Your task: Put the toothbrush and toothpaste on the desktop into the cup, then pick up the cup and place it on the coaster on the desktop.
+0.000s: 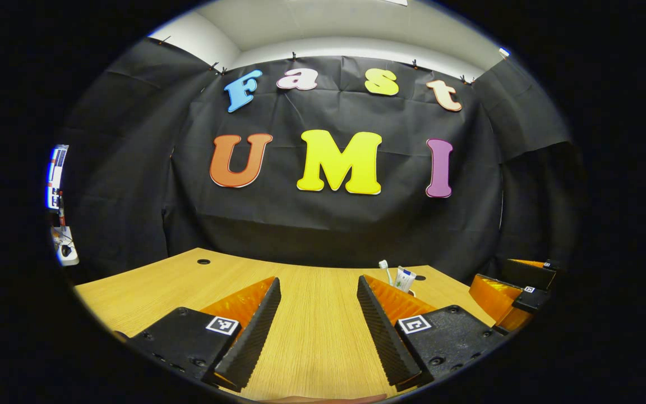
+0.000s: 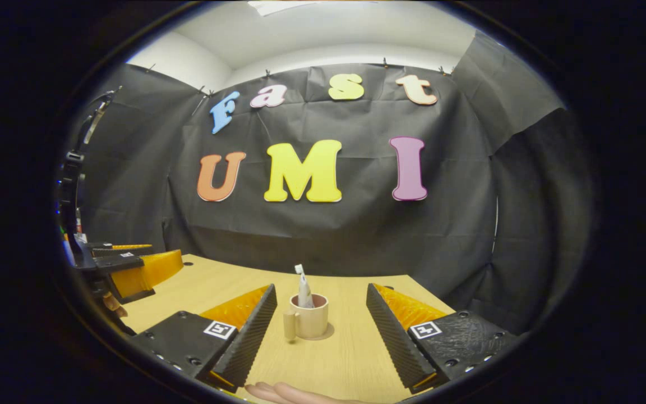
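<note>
In the right gripper view a beige cup with its handle to the left stands upright on the wooden desktop. The thin edge of a round coaster shows under it. A white toothbrush and a toothpaste tube stick up out of the cup. My right gripper is open; the cup shows between its fingers and touches neither. In the left gripper view my left gripper is open over bare wood. The toothbrush and toothpaste peek over its right finger.
My right gripper shows at the right edge of the left gripper view. My left gripper hangs at the far left of the right gripper view. A hand shows at that view's bottom edge. Two cable holes mark the desk's back edge.
</note>
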